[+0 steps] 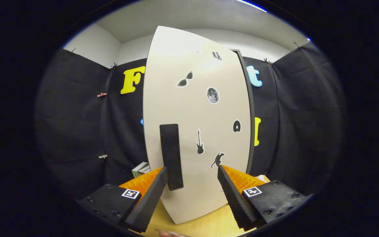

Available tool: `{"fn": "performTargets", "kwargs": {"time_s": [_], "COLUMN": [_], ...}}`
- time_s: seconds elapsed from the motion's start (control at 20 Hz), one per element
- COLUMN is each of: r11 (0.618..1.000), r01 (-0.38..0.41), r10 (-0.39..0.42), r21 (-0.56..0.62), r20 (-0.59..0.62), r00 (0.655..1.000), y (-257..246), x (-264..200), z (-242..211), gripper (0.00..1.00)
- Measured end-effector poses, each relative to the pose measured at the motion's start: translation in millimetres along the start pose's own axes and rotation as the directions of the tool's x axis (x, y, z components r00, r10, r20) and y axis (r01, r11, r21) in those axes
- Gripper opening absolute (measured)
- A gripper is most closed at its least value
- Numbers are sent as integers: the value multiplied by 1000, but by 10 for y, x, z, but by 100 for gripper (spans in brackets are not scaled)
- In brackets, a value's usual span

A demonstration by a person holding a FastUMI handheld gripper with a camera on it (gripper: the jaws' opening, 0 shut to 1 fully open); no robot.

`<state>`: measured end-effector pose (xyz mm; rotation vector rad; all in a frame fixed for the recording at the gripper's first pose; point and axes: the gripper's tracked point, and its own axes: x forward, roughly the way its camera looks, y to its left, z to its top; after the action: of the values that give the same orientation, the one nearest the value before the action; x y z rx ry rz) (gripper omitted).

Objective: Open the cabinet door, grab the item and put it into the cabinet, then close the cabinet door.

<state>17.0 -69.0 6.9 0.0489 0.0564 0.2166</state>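
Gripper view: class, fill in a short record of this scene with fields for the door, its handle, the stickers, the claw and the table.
door: pale cabinet door, just ahead of the claw
handle: dark upright bar near the door's lower left, by the left finger
stickers: sunglasses, moon, guitar, cat
claw: claw open, fingers either side of the door's lower part, gripping nothing
table: wooden table below

even overhead light, soft glare on cabinet door [196, 108], fisheye-bent edges.

gripper-mounted fisheye; faces cabinet door [197, 125] close, looking along fingers [150, 197]
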Motion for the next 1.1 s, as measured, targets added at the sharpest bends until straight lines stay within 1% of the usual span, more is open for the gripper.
{"fn": "performTargets", "kwargs": {"time_s": [0.1, 0.3, 0.45, 0.5, 1.1], "r11": [1000, 999, 996, 996, 994], "r01": [5, 18, 66, 70, 80], "r10": [-5, -16, -64, -67, -76], "r21": [-14, -35, -57, -58, -71], "r20": [21, 35, 42, 44, 61], "r00": [1000, 999, 997, 997, 995], "y": [102, 133, 30, 25, 43], "x": [56, 116, 142, 142, 161], "z": [62, 98, 119, 130, 176], "gripper": [97, 98, 98, 98, 98]}}
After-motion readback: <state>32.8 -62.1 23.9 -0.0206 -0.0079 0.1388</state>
